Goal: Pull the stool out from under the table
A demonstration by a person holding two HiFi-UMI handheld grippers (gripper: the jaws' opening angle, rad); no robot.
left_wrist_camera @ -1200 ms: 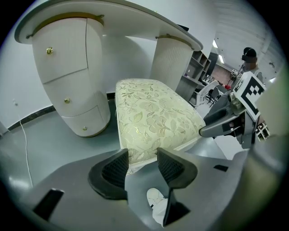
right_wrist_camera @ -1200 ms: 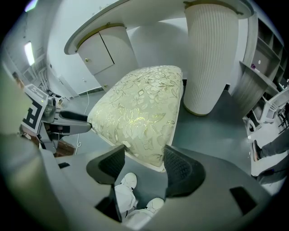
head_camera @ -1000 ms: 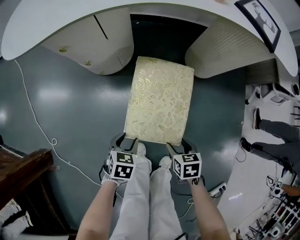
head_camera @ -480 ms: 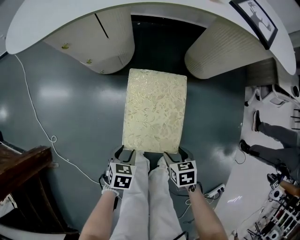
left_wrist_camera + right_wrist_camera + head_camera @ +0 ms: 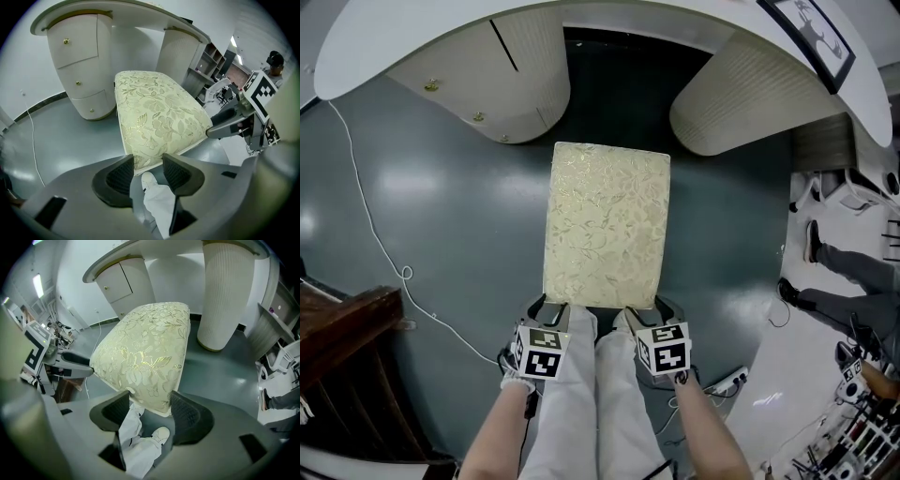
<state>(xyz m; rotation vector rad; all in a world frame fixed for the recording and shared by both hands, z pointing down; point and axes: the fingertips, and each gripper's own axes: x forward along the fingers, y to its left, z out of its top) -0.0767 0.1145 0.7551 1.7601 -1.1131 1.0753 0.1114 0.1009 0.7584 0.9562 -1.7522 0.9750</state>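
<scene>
The stool has a cream cushion with a gold floral pattern and stands on the grey floor, wholly out from under the white table. My left gripper is shut on the cushion's near left corner, which sits between its pads in the left gripper view. My right gripper is shut on the near right corner, and the cushion fills the gap of its jaws there. Each gripper view also shows the other gripper at the far corner.
The table's drawer pedestal and ribbed pedestal flank the dark gap behind the stool. A white cable trails over the floor on the left, above dark wooden furniture. A power strip and another person's legs are on the right.
The stool has slid toward me, its far end coming out from between the pedestals. Both grippers moved back with it and kept their hold on the near corners.
</scene>
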